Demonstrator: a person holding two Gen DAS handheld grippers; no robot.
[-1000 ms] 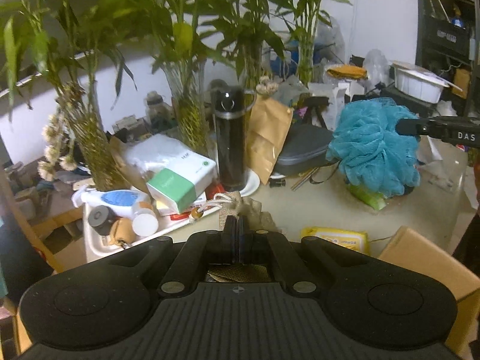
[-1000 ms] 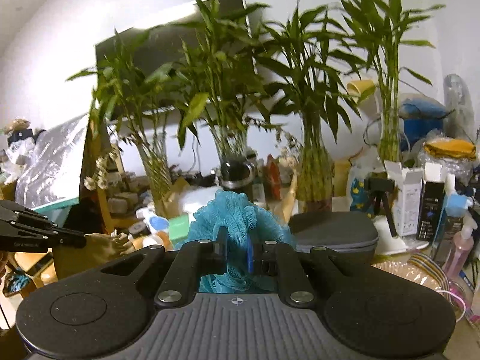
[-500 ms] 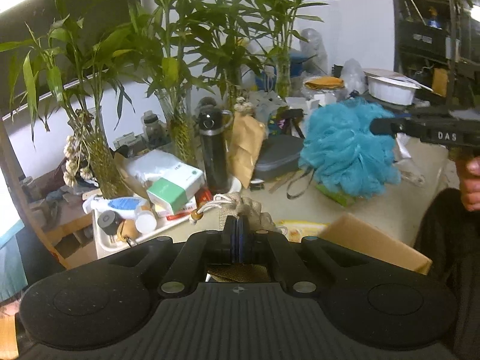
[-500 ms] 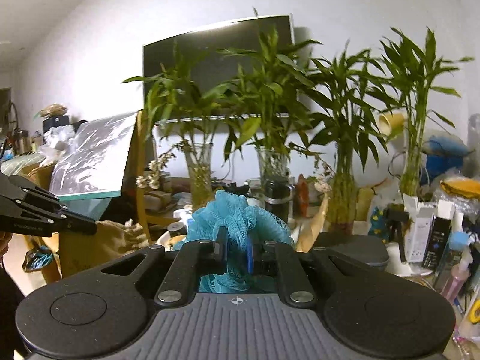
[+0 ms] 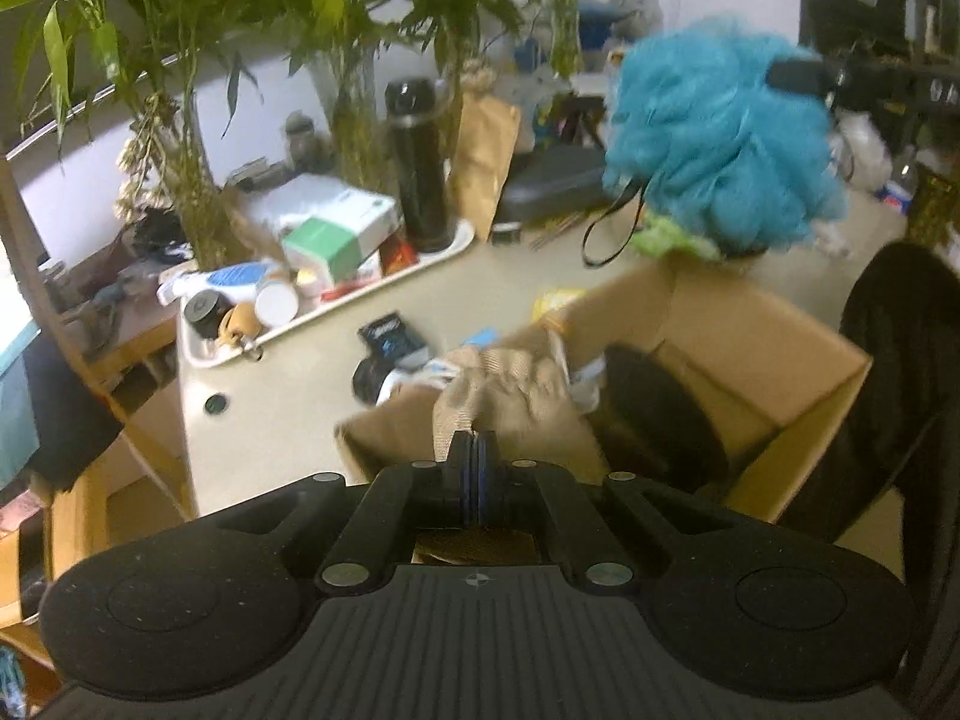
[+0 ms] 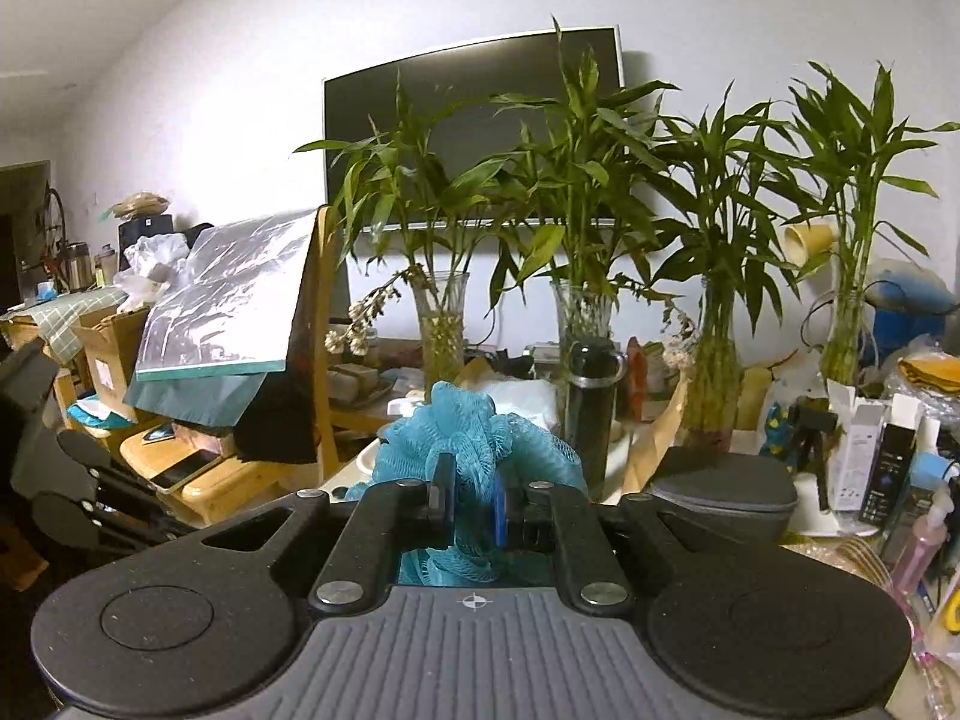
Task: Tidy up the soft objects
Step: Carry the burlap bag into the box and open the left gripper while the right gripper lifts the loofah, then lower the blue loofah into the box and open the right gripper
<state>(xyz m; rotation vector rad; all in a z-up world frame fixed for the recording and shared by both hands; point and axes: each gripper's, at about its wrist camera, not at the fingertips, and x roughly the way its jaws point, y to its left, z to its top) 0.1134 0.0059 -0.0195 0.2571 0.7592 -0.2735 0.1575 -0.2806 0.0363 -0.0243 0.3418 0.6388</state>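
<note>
Cloth bag (image 5: 516, 396) and sponge (image 5: 714, 144) carried over the box (image 5: 750, 348)

Just ahead of the left claw (image 5: 478, 450), the bag hangs pinched in fully closed jaws above the box; a thin grip could slip. Farther off, right claw (image 6: 472, 495), jaws clamped partway on the blue sponge, holds it beyond the box's far edge, where it might drop outside.

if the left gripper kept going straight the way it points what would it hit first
Probably the open cardboard box. The left gripper, shut on a beige cloth bag, points down toward the box's near edge and interior. Depth is unclear, so it may meet the edge rather than the inside.
</note>
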